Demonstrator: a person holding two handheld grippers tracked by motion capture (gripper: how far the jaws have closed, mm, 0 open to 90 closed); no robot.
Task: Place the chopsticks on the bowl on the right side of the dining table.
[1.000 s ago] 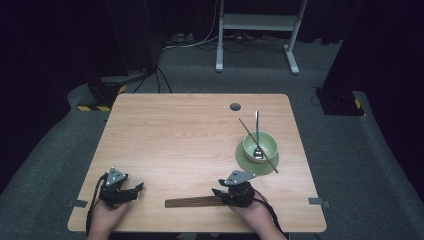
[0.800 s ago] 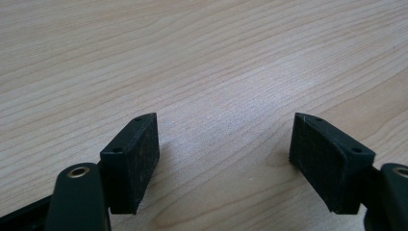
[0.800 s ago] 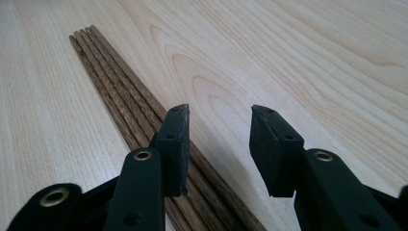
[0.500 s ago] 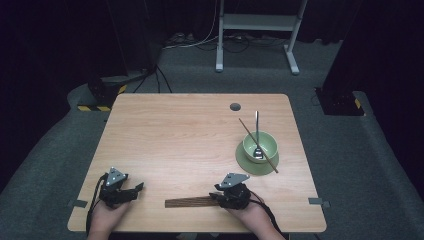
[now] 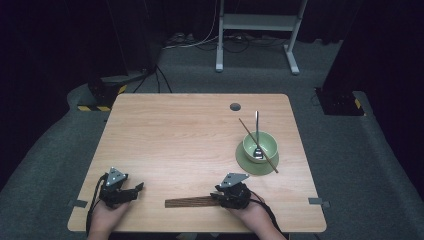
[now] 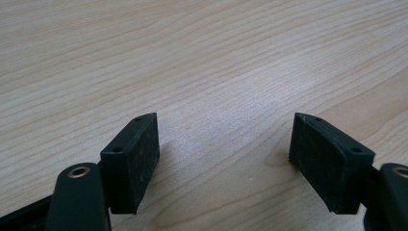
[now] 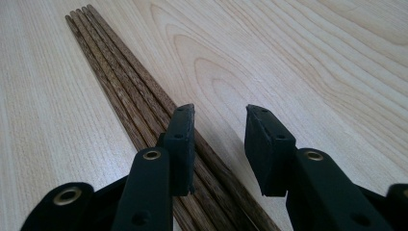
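Looking down from the high view, the whole tabletop [image 5: 190, 145] appears: the left gripper [image 5: 131, 190] at the lower left, the right gripper [image 5: 220, 197] at the lower middle, and a green bowl [image 5: 260, 146] on a green plate [image 5: 245, 162] at the right with a spoon [image 5: 257, 137] and one chopstick [image 5: 257, 145] resting in it. The bundle of dark chopsticks [image 5: 190, 202] lies flat at the bottom centre, one end at the right gripper. The right gripper view shows them far closer: the chopsticks [image 7: 120, 82] run from the upper left of the frame down under the left of the fingers [image 7: 180, 144], while the other one stands on bare wood. Those fingers have just been closing, yet a gap remains and nothing is clamped. How many sticks pass between them is hard to make out, since the lower ends are covered. The left gripper view shows its fingers [image 6: 134, 159] spread wide over bare wood, released.
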